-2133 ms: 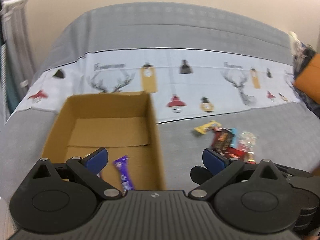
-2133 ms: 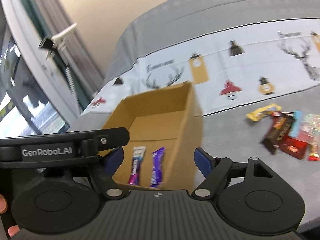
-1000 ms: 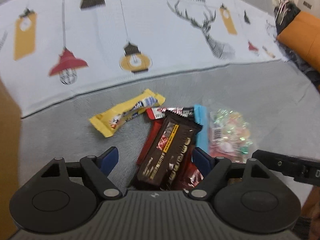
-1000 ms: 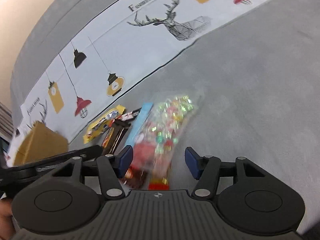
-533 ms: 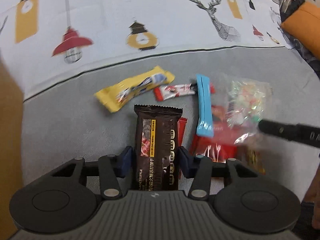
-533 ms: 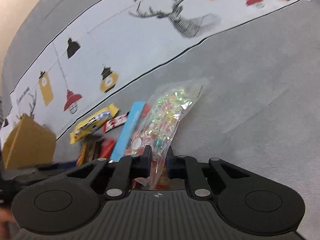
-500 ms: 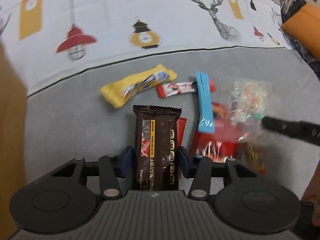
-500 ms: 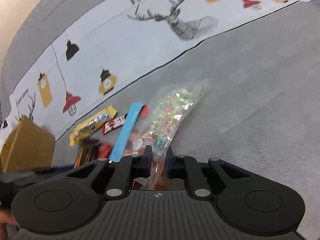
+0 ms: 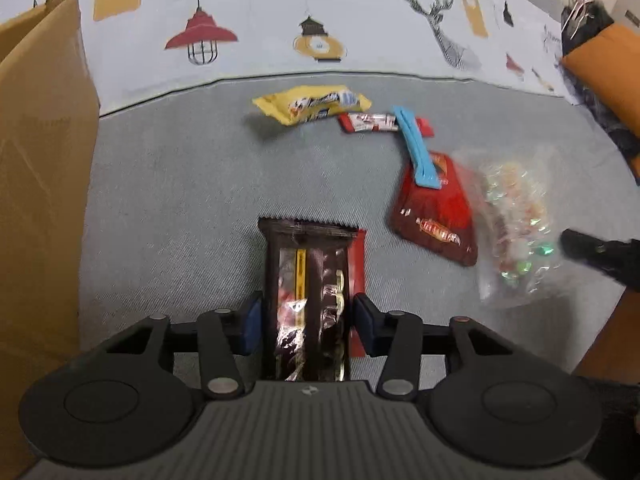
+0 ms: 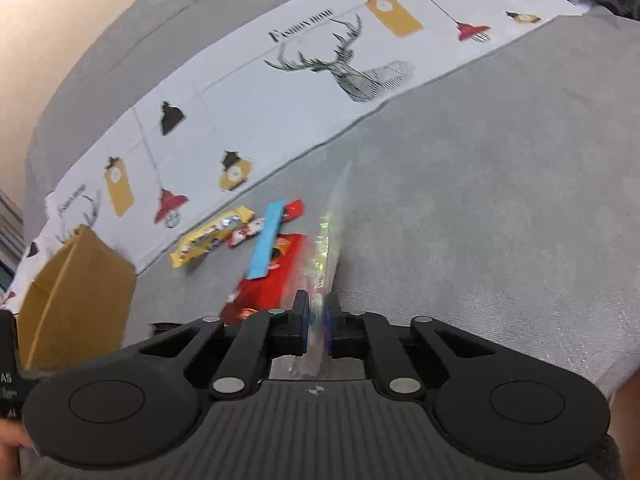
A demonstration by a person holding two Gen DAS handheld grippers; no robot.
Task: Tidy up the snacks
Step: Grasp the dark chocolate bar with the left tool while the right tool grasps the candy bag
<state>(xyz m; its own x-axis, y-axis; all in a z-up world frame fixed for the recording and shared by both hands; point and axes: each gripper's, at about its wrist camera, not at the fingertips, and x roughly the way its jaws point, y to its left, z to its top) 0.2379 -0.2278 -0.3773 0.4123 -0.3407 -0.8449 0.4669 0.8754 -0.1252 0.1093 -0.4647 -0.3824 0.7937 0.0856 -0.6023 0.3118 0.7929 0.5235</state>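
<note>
- A dark chocolate bar [image 9: 306, 280] sits clamped between the blue pads of the left tool [image 9: 307, 322], a red wrapper [image 9: 357, 280] tucked under it.
- The right tool [image 10: 317, 322] pinches a clear bag of coloured sweets [image 10: 326, 240], its jaws nearly together.
- On the grey cloth [image 10: 480, 180] beyond lie a red packet [image 9: 434, 216], a blue stick [image 9: 416, 152], a small red-and-white bar [image 9: 370, 122] and a yellow bar [image 9: 312, 106].
- A cardboard box [image 9: 40, 180] stands well to the left.
</note>
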